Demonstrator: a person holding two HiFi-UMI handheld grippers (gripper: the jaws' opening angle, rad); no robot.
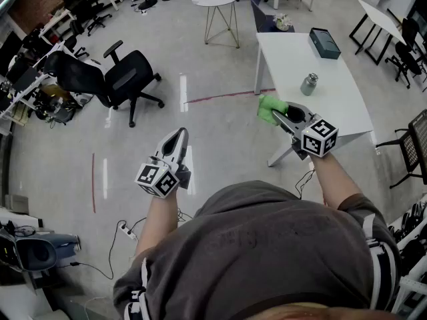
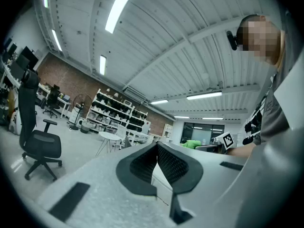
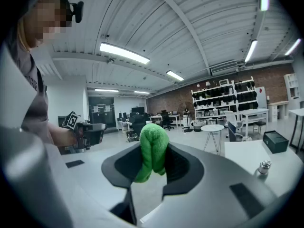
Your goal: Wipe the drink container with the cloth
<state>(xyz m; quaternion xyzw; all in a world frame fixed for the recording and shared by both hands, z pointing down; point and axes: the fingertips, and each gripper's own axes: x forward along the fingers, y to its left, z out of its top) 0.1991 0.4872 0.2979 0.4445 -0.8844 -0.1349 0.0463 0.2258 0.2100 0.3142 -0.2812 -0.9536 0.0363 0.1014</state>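
Cloth [image 3: 151, 144] clamped in right claw [image 3: 153, 158], its pinched middle hidden.

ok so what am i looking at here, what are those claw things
No robot here: a person holds a two-jaw gripper in each hand. The head view comes from a camera on their head, looking down; the other two come from cameras riding on the grippers. The left gripper is shut and empty. The right gripper is clamped on a green cloth. On the white table are a small metal drink container and a teal box, neither touched.
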